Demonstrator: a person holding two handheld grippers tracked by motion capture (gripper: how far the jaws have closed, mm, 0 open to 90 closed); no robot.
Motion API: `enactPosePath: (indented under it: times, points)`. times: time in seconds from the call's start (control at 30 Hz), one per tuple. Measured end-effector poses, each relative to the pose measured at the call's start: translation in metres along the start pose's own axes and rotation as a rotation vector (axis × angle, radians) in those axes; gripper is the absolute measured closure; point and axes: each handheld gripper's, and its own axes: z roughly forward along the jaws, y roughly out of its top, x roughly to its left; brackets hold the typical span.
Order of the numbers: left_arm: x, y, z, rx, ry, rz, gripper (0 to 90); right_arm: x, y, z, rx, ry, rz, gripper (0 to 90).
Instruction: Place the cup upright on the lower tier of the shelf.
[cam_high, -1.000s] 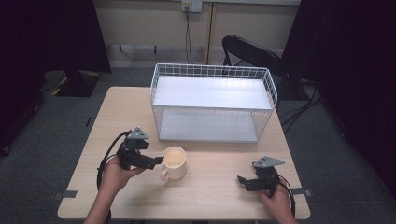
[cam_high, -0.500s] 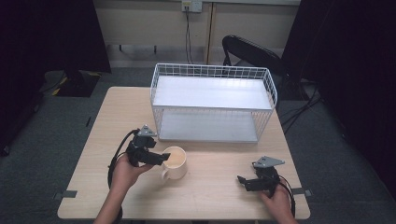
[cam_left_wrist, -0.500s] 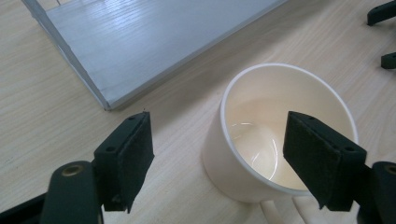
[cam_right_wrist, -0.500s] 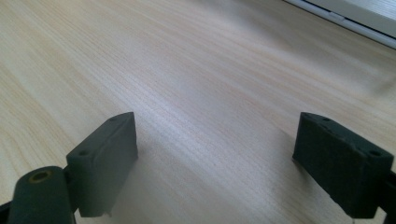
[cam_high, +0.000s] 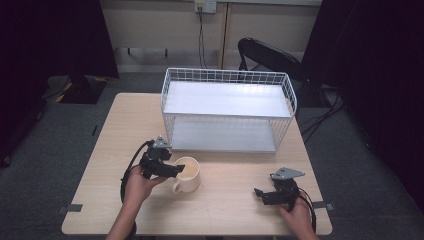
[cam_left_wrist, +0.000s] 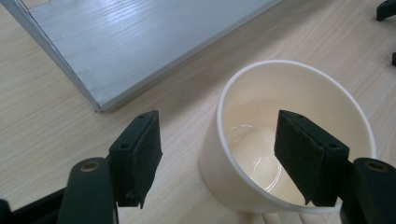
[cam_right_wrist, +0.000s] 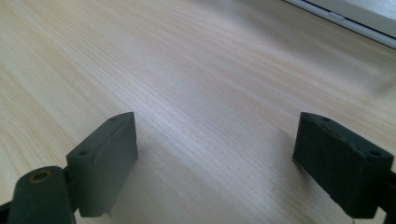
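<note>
Cream glazed ceramic mug (cam_high: 186, 173), round w/ a small loop handle, stands upright on the pale wood-grain laminate table (cam_high: 235, 200), just in front of the white wire-mesh rack w/ two flat pale-grey shelf boards (cam_high: 227, 112), toward the rack's left end. Mug inside is glossy and catches a highlight off the bottom; rim smooth, thin, slightly lighter than the wall.

Left gripper (cam_high: 172, 169), black plastic w/ a grey three-cornered plate on top, sits at the mug's left side, held in the person's left hand (cam_high: 137, 185). In the left gripper view its jaws straddle the mug's wall: one matte black rectangular pad (cam_left_wrist: 310, 156) hangs inside the cup over the rim, the other (cam_left_wrist: 140, 156) outside w/ a clear gap of table between it and the cup wall. Jaws have just been closing, wall between them, but not clamped yet — outer pad is apart from the mug; inner pad near the rim, can't tell if it touches. Pads look rubbery, blunt-edged, w/ small screw holes.

Right gripper (cam_high: 265, 195), same black build, grey plate on top, rests low near the table's front right edge in the right hand (cam_high: 297, 215), well apart from the mug. Right gripper view: jaws wide apart, nothing between them, just bare streaky wood grain underneath, soft shadow below the pads.

Black cable (cam_high: 131, 162) loops from the left gripper back round the wrist.
</note>
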Motion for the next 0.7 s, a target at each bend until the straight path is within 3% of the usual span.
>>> enactPosePath:
  times: [0.2,0.5,0.63,0.7]
  points:
    - [0.0,-0.001,0.003,-0.007,0.005,-0.003,34.3,0.0,0.0,0.0,0.0,0.0,0.0,12.8]
    - [0.001,-0.004,0.008,0.013,0.025,0.008,45.8,0.0,0.0,0.0,0.0,0.0,0.0,12.8]
    - [0.002,-0.006,0.01,0.016,0.005,-0.031,48.8,0.0,0.0,0.0,0.0,0.0,0.0,12.8]
    - [0.001,-0.006,0.011,0.02,0.006,-0.024,50.0,0.0,0.0,0.0,0.0,0.0,0.0,12.7]
